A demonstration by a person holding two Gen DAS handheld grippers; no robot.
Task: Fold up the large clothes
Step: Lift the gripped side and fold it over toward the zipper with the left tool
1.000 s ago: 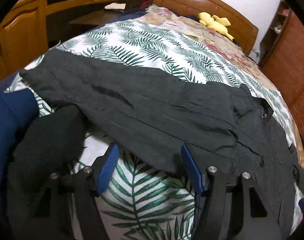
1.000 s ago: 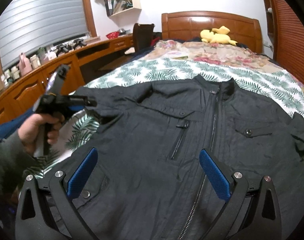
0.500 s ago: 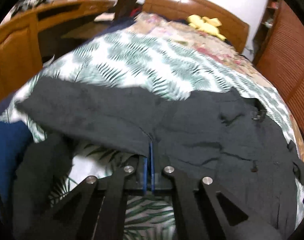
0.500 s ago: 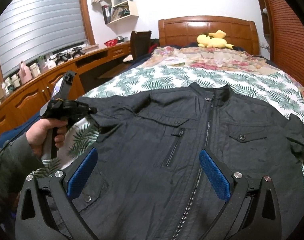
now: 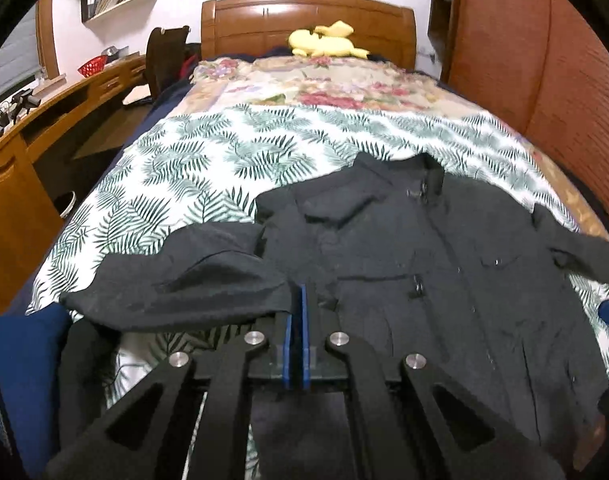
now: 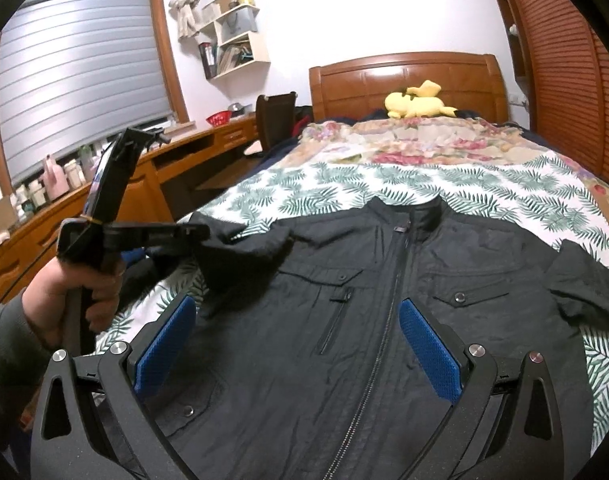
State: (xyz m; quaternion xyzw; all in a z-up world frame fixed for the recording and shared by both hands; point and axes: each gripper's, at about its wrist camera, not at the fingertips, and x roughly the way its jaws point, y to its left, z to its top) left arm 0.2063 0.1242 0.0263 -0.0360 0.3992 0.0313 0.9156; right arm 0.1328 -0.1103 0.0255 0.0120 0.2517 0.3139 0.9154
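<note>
Black jacket (image 6: 384,300): front up, zipped, on leaf-print bedspread (image 6: 444,184) | my left gripper (image 5: 297,304): pads pressed together on the jacket's sleeve (image 5: 192,280), lifted off the bed | my right gripper (image 6: 296,344): spread wide, empty, above the hem.

Yellow plush toy (image 6: 418,100) against wooden headboard (image 6: 408,80). Leaf-print sheet (image 5: 208,160) covers bed; floral blanket (image 5: 324,84) beyond it. Red bowl (image 6: 219,119) on the long tabletop (image 6: 176,148) under window blind (image 6: 80,68).
</note>
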